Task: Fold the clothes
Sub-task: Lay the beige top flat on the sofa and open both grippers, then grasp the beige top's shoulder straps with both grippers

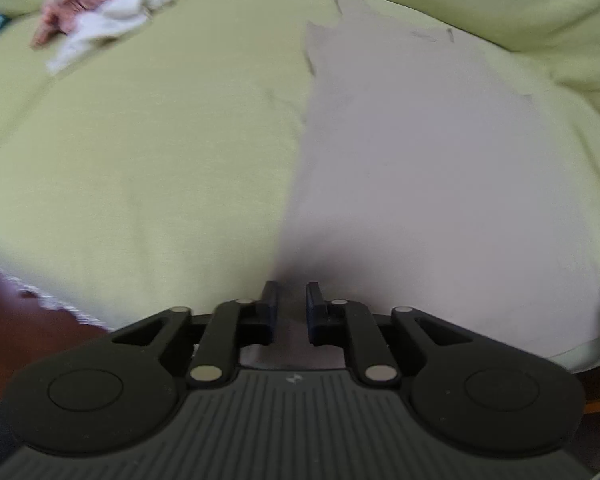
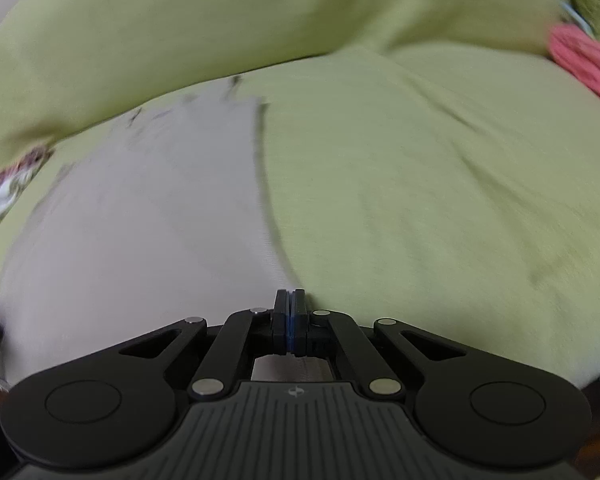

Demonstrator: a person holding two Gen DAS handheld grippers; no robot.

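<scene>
A pale lilac-grey garment (image 1: 440, 160) lies spread flat on a yellow-green sofa seat (image 1: 140, 160). In the left wrist view my left gripper (image 1: 292, 294) hovers over the garment's near left edge. Its jaws stand a little apart, with no cloth pinched between them. In the right wrist view the same garment (image 2: 140, 220) fills the left half. My right gripper (image 2: 291, 300) sits at its near right edge with the blue pads pressed together. I cannot make out any cloth between them. Both views are blurred.
A crumpled red-patterned and white cloth pile (image 1: 104, 20) lies at the far left of the seat, also visible as the pile (image 2: 8, 188). A pink-red knitted item (image 2: 584, 64) rests at the far right. The back cushion (image 2: 260, 12) rises behind. Dark floor (image 1: 20, 320) shows past the seat's front edge.
</scene>
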